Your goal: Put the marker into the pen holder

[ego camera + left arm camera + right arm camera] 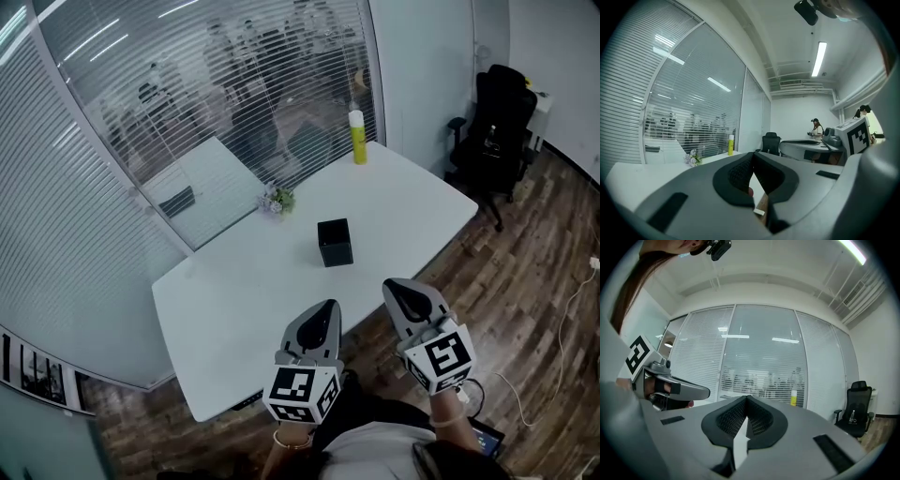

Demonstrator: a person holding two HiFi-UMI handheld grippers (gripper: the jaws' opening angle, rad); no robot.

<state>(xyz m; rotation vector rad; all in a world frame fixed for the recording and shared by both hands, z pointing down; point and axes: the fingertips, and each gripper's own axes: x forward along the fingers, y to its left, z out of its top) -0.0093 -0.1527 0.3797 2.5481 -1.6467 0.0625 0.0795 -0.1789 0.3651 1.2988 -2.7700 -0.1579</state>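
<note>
The black square pen holder (335, 242) stands near the middle of the white table (234, 300). No marker shows in any view. My left gripper (327, 306) hangs over the table's front edge, its jaws shut tip to tip (752, 154), and I see nothing held at the tips. My right gripper (390, 285) is beside it, just off the front edge, also shut (746, 398) with nothing between its pads. The pen holder is hidden behind the jaws in both gripper views.
A yellow bottle (357, 137) stands at the table's far edge and a small flower bunch (277, 201) by the glass wall. A black office chair (502, 131) is right of the table. Blinds and glass close off the far side. A person stands in the background (816, 126).
</note>
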